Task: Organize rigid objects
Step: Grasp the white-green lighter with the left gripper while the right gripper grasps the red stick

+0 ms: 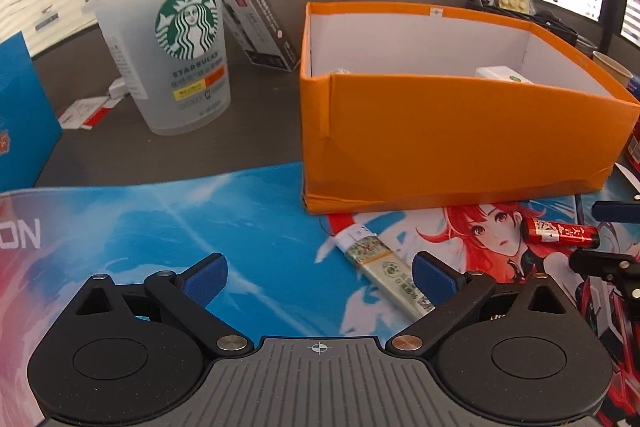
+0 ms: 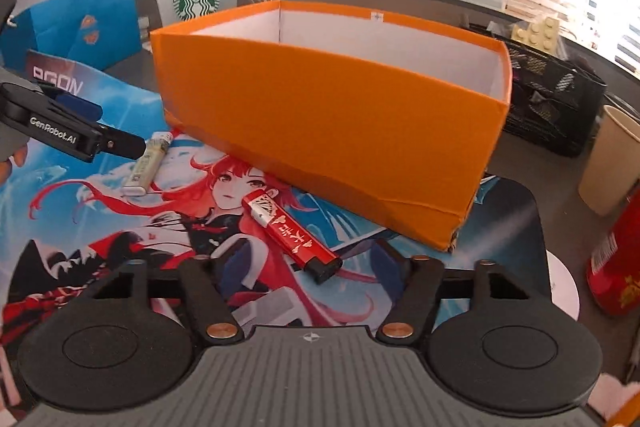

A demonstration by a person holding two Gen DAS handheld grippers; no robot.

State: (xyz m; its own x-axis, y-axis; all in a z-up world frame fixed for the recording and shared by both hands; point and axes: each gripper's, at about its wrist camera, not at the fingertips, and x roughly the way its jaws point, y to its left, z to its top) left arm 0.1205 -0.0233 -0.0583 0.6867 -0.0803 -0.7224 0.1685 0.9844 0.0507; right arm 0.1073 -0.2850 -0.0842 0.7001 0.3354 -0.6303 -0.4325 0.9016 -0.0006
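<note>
An orange box [image 1: 452, 131] with white inside walls stands on the desk; it also shows in the right wrist view [image 2: 332, 115]. Small white items [image 1: 502, 74] lie inside it. A pale lighter [image 1: 384, 267] lies on the anime desk mat [image 1: 240, 227], just ahead of my open left gripper [image 1: 320, 281], near its right finger. A red lighter [image 2: 290, 233] lies on the mat [image 2: 120, 195] just ahead of my open right gripper [image 2: 310, 273]. The pale lighter [image 2: 146, 163] and the left gripper [image 2: 80, 131] show at left in the right wrist view. The red lighter [image 1: 560, 233] shows at right in the left wrist view.
A Starbucks cup [image 1: 176, 55] and a dark carton [image 1: 264, 27] stand behind left of the box. A blue bag [image 2: 84, 23] is far left. A black mesh holder [image 2: 556, 99], a paper cup [image 2: 608, 159] and a red can [image 2: 616, 255] are on the right.
</note>
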